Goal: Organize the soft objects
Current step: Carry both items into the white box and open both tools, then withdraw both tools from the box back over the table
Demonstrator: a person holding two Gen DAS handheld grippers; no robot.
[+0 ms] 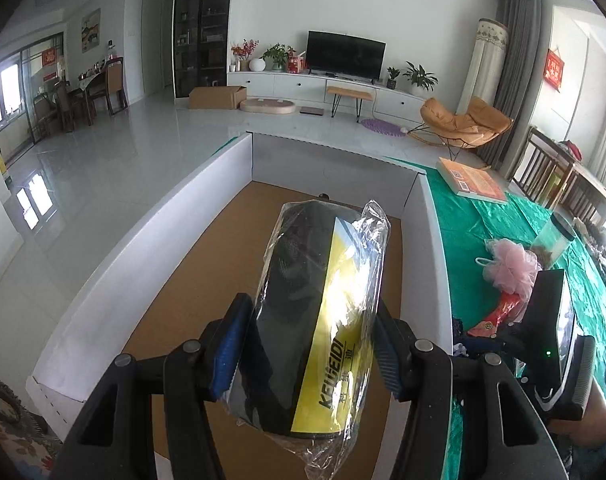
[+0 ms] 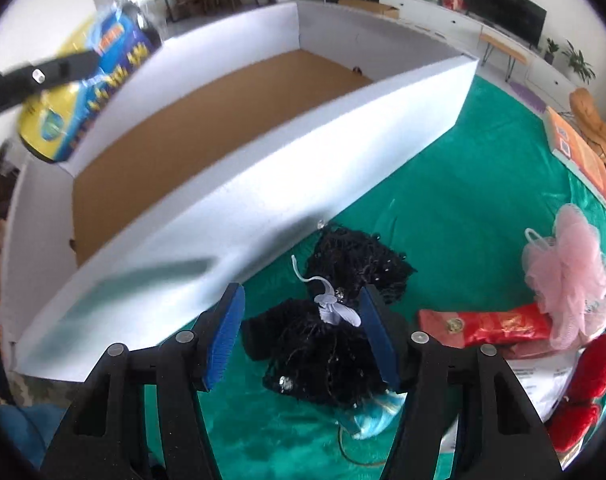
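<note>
My left gripper (image 1: 311, 320) is shut on a black-and-yellow pack (image 1: 323, 280) in clear plastic wrap. It hangs over the brown floor of a large open white box (image 1: 143, 260). In the right wrist view that pack (image 2: 63, 120) shows yellow and blue at the top left, beyond the box's far wall. My right gripper (image 2: 303, 300) stands open, pointing down at a black net fabric bundle (image 2: 343, 264) with a white hook on it. The bundle lies on the green cloth just outside the white box (image 2: 263, 184); the left pad is clear of it.
On the green cloth (image 2: 443, 200) to the right lie a pink bath pouf (image 2: 567, 272), a red pouch (image 2: 487, 326), red plush pieces (image 2: 591, 372), white papers and an orange book (image 2: 579, 152). A light blue item (image 2: 375, 416) peeks from under the black bundle. A clear jar (image 1: 553, 240) stands behind the pouf.
</note>
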